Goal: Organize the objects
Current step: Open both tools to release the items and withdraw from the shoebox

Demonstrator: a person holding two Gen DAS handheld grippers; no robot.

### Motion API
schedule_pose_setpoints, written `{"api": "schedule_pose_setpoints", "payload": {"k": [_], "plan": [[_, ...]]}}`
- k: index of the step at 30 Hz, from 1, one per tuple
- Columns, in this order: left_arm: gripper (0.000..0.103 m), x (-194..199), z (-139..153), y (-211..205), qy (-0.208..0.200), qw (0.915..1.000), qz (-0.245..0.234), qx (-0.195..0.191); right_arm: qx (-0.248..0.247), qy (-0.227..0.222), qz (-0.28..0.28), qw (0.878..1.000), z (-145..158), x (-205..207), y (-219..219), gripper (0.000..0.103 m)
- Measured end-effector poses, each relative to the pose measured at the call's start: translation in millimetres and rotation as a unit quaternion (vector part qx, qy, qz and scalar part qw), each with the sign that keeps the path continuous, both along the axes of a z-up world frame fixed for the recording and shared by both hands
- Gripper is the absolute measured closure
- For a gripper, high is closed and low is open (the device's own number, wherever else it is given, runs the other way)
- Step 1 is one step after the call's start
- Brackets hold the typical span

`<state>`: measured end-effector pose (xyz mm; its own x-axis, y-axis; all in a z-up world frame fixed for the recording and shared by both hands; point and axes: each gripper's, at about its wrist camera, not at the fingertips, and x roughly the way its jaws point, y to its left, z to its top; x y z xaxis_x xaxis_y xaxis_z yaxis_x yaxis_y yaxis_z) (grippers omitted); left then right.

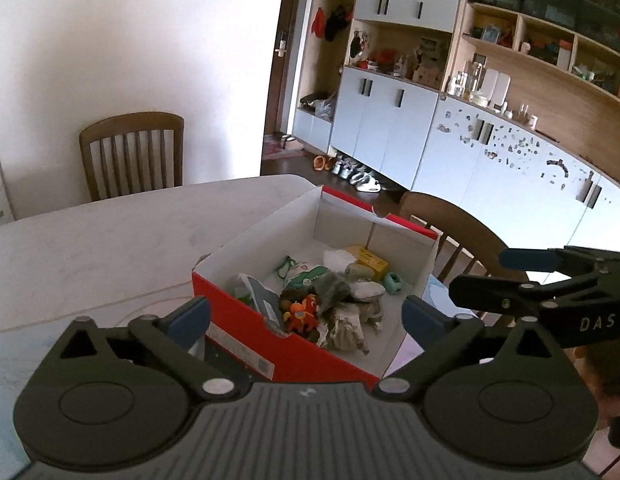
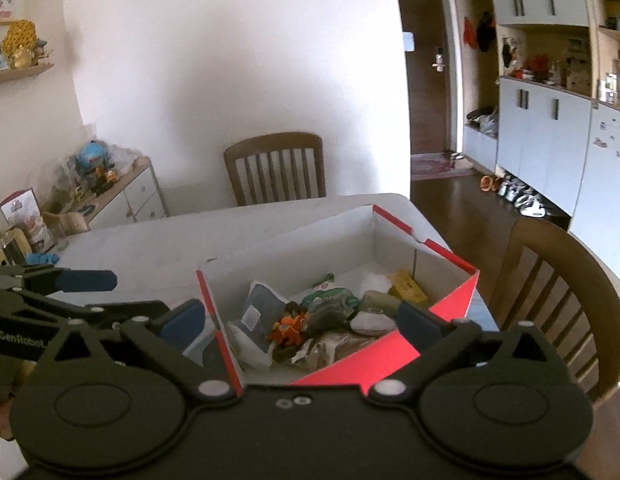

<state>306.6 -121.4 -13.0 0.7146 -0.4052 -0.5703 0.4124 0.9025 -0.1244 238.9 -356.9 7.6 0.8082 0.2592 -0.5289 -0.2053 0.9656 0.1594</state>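
A red shoe box (image 1: 237,316) with white inner walls (image 2: 310,248) stands open on the pale table (image 1: 109,240). Inside lie an orange toy (image 1: 301,314), a yellow carton (image 1: 368,260), a grey packet (image 2: 261,308), a teal piece (image 1: 393,282) and crumpled wrappers (image 1: 346,328). My left gripper (image 1: 305,316) hovers over the box's near edge, open, with nothing held. My right gripper (image 2: 301,320) hovers at the box's near corner, also open and empty. Each gripper shows in the other's view, the right gripper (image 1: 478,272) and the left gripper (image 2: 139,294).
A wooden chair (image 1: 131,152) stands at the table's far side and another chair (image 2: 550,288) at its right. Blue-grey cabinets (image 1: 390,128) line the right wall, shoes on the floor below. A low cabinet (image 2: 121,192) with toys stands at the left.
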Motion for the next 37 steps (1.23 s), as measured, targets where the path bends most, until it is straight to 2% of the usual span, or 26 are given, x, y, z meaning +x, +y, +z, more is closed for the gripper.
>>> {"api": "schedule_pose_setpoints", "payload": {"k": [7, 13, 19, 24, 37], "plan": [[0.0, -16, 3, 15, -0.006, 1.0, -0.002, -0.002, 0.002, -0.015, -0.037, 0.999, -4, -22, 9, 0.001], [0.0, -32, 6, 21, -0.026, 0.9993, 0.004, 0.026, 0.004, -0.018, -0.057, 0.998, -9, -34, 19, 0.001], [0.0, -41, 4, 24, -0.025, 0.9991, 0.001, 0.034, 0.0, -0.013, -0.056, 0.998, -12, -40, 27, 0.001], [0.0, -41, 1, 30, -0.013, 0.9997, -0.003, 0.022, -0.006, -0.008, -0.052, 0.999, -13, -43, 34, 0.001], [0.0, -38, -6, 34, -0.002, 0.9997, 0.003, 0.025, -0.012, 0.004, -0.052, 0.999, -15, -43, 39, 0.001]]}}
